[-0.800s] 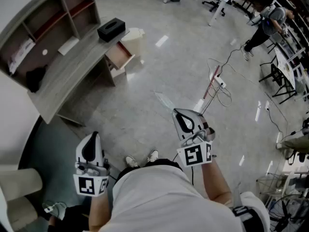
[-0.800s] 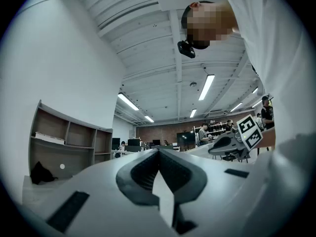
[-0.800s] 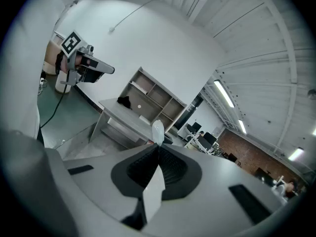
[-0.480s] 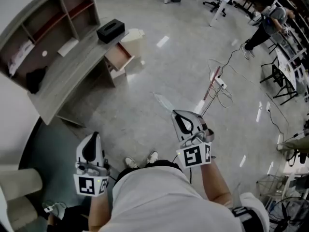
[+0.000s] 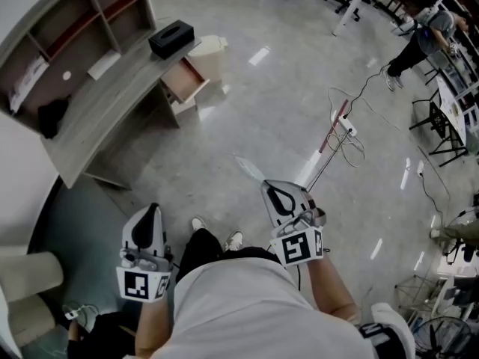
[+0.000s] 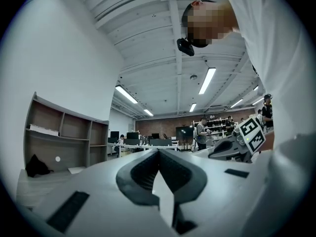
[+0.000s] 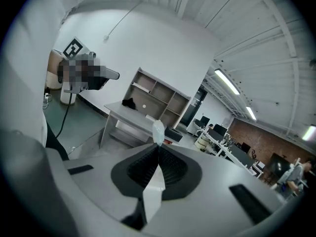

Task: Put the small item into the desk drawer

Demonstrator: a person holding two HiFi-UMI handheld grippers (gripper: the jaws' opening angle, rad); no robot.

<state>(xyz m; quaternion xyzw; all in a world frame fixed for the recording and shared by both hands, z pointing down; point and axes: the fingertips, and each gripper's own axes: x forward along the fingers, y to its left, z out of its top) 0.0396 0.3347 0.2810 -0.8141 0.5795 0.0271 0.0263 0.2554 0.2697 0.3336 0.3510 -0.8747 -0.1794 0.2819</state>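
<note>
Open floor (image 5: 247, 118) runs wide and unblocked up to the desk (image 5: 112, 88). Its drawer (image 5: 183, 79) stands pulled out, open from above. 1 pale bin (image 5: 209, 54) crowds it just beside, and 1 black box (image 5: 171, 39) sits on the desktop above. Cables (image 5: 337, 137) trail well off to the right.
</note>
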